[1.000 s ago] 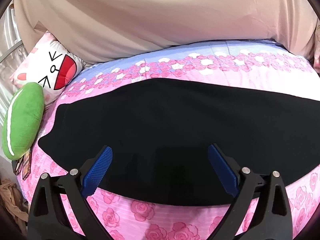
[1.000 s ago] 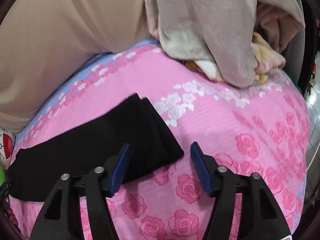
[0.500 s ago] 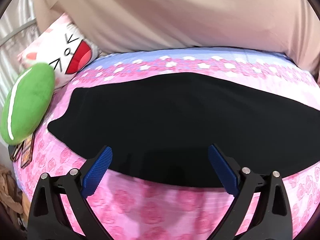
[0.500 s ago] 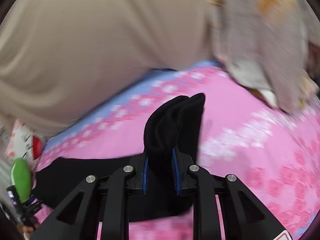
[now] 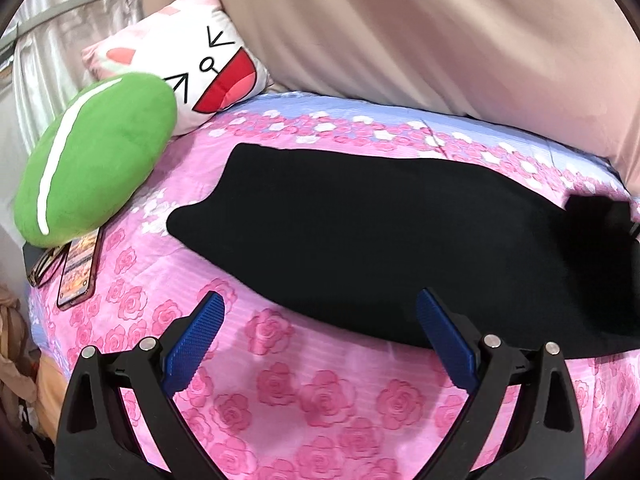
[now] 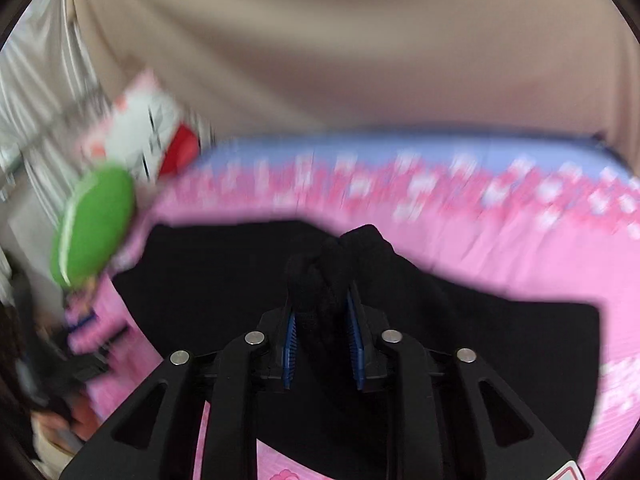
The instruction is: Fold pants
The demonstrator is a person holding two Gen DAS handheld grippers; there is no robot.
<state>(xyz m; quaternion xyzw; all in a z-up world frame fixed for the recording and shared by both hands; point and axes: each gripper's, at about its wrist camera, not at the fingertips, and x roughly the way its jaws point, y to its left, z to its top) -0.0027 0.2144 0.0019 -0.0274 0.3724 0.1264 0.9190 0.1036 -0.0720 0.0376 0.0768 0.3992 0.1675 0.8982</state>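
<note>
Black pants [image 5: 360, 232] lie lengthwise across a pink rose-print bedsheet [image 5: 320, 392]. My left gripper [image 5: 320, 296] is open and hovers over the pants' near edge, close to their left end, with nothing between its blue pads. My right gripper [image 6: 320, 300] pinches a bunched end of the pants [image 6: 344, 256] between its pads, and the jaws are opening slightly. That lifted end is held above the flat part of the pants [image 6: 200, 280]. In the left wrist view it shows as a dark bump [image 5: 592, 216] at the far right.
A green cushion [image 5: 92, 160] and a white cartoon-face pillow [image 5: 192, 60] sit at the bed's left end. A phone [image 5: 78, 272] and glasses [image 5: 44, 264] lie by the cushion. A beige cloth [image 5: 400, 32] hangs behind the bed.
The right gripper shut on the pants' leg end, lifted it and swept it leftward over the rest of the pants. The left gripper slid left along the near edge, still open.
</note>
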